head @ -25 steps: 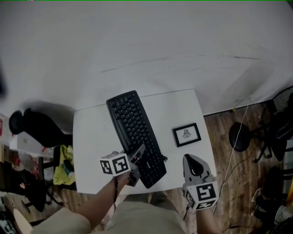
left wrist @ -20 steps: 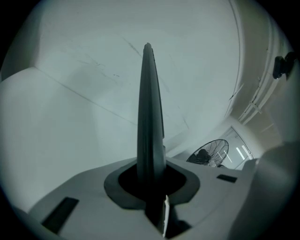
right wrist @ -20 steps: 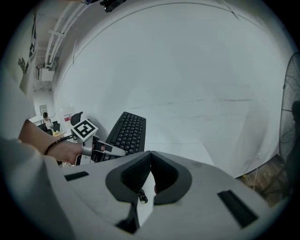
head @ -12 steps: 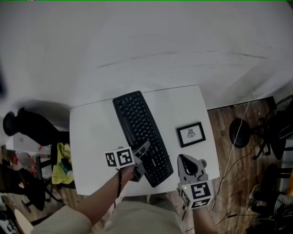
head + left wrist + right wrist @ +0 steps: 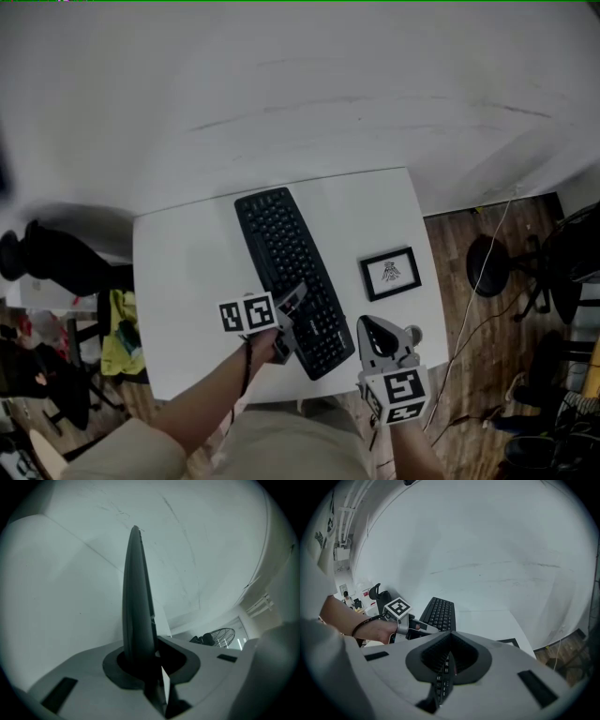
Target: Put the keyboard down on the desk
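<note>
A black keyboard lies slantwise over the white desk; I cannot tell whether it rests on it. My left gripper is shut on the keyboard's left edge near its near end. In the left gripper view the keyboard rises edge-on from between the jaws. My right gripper hovers just right of the keyboard's near end, shut with nothing held. In the right gripper view, keys show through a thin slit at the jaws, and the keyboard and left gripper lie ahead.
A small black-framed picture lies on the desk right of the keyboard. A black office chair and a yellow-green cloth are off the desk's left side. A round black stand and cables sit on the wooden floor at right.
The left gripper and the keyboard have shifted a little to the right. The right gripper has moved left, closer to the keyboard's near end.
</note>
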### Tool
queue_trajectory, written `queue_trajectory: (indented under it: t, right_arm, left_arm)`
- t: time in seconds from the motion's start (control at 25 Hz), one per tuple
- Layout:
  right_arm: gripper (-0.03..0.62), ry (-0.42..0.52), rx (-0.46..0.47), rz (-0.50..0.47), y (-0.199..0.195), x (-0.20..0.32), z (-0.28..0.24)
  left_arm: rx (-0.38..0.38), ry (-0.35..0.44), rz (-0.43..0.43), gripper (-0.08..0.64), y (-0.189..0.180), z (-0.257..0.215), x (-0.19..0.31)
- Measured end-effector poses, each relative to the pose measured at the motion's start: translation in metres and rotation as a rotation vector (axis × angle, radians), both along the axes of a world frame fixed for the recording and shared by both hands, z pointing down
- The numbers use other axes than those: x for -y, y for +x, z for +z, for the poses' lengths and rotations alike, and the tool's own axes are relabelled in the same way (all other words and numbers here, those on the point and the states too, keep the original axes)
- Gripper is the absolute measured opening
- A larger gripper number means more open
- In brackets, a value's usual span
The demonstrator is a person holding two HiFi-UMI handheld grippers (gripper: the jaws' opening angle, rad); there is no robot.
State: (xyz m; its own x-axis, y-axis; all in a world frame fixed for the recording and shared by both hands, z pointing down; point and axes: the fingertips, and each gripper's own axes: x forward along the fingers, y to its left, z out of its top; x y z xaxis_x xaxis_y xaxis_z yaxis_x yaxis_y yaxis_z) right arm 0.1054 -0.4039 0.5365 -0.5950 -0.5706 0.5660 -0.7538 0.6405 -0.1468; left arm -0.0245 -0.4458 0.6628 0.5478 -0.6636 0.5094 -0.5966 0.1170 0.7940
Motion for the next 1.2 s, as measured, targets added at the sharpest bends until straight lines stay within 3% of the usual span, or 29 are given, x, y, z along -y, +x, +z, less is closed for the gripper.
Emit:
queue_trajectory:
  t: [0.16,0.28,0.4,0.56,0.72,1.04,1.2]
  right_arm:
    - [0.025,-0.021,-0.002,-0.016,-0.007,-0.004,0.009]
    - [0.025,-0.024,0.015,-0.024,-0.014,-0.007,0.012]
    - [0.024,-0.02,0.031,-0.038,-0.02,-0.011,0.014]
    - [0.025,-0.035,0.022,-0.057,-0.025,-0.017,0.021]
    - [0.025,-0.029,0.025,-0.062,-0.03,-0.017,0.022]
    - [0.024,-0.01,0.019,-0.071,-0.036,-0.018,0.016]
    - [0.025,0.0,0.016,-0.08,-0.037,-0.02,0.013]
  left_arm:
    - [0.032,-0.06,0.006,0.097,-0.005,0.018,0.002]
    - [0.01,-0.116,-0.031,0.106,-0.012,0.029,0.0]
    - [0.025,-0.113,-0.039,0.114,-0.017,0.031,0.0]
    - [0.115,-0.105,-0.001,0.154,-0.02,0.034,-0.002]
    - [0.21,-0.094,0.063,0.246,-0.021,0.038,-0.006]
    - [0.397,-0.127,0.11,0.345,-0.036,0.045,-0.016]
    - [0.455,-0.148,0.091,0.384,-0.042,0.049,-0.019]
